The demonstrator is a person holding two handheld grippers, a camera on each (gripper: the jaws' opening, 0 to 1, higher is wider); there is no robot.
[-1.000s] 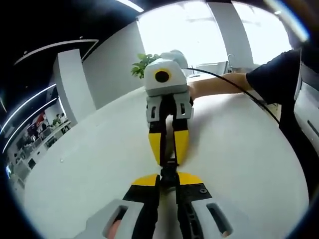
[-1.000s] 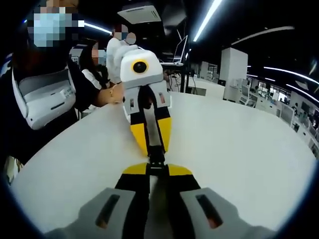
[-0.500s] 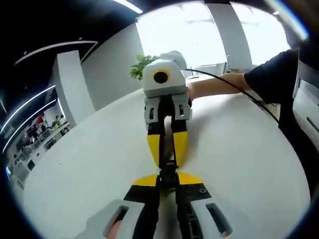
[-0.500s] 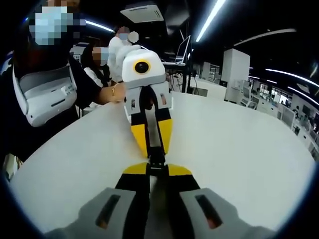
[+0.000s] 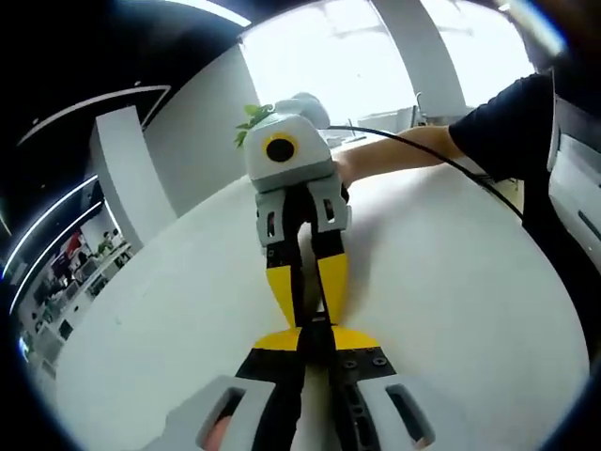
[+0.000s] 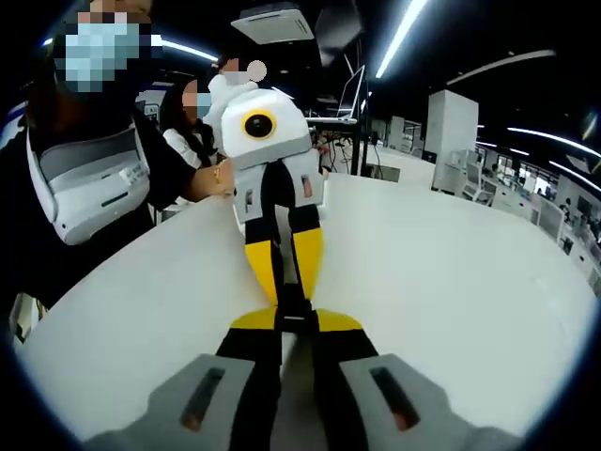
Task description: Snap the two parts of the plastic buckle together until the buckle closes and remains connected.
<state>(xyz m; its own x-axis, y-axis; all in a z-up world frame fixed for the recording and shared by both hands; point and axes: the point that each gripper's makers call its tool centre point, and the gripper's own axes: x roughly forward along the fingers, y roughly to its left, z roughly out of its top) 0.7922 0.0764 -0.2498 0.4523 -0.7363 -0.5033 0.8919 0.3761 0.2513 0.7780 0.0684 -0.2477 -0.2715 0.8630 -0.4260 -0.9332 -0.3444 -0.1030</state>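
Observation:
The black plastic buckle (image 5: 316,328) is pinched between two grippers that meet tip to tip above the white table (image 5: 451,282). My left gripper (image 5: 315,340) rises from the bottom, shut on its end of the buckle. My right gripper (image 5: 308,316) comes in from the far side, shut on the other end, its yellow fingers nearly touching mine. From the right gripper view the buckle (image 6: 294,308) shows as a short black piece between my right gripper (image 6: 296,325) and my left gripper (image 6: 285,295). Whether the two halves are latched is hidden by the jaws.
A person's bare arm (image 5: 404,155) and a black cable (image 5: 470,178) reach in behind the right gripper. A green plant (image 5: 252,117) stands at the table's far edge. People (image 6: 84,188) stand close along the table's left edge (image 6: 113,272).
The two grippers have pressed closer together, so less of the black buckle shows between the yellow tips. Both views have tilted slightly.

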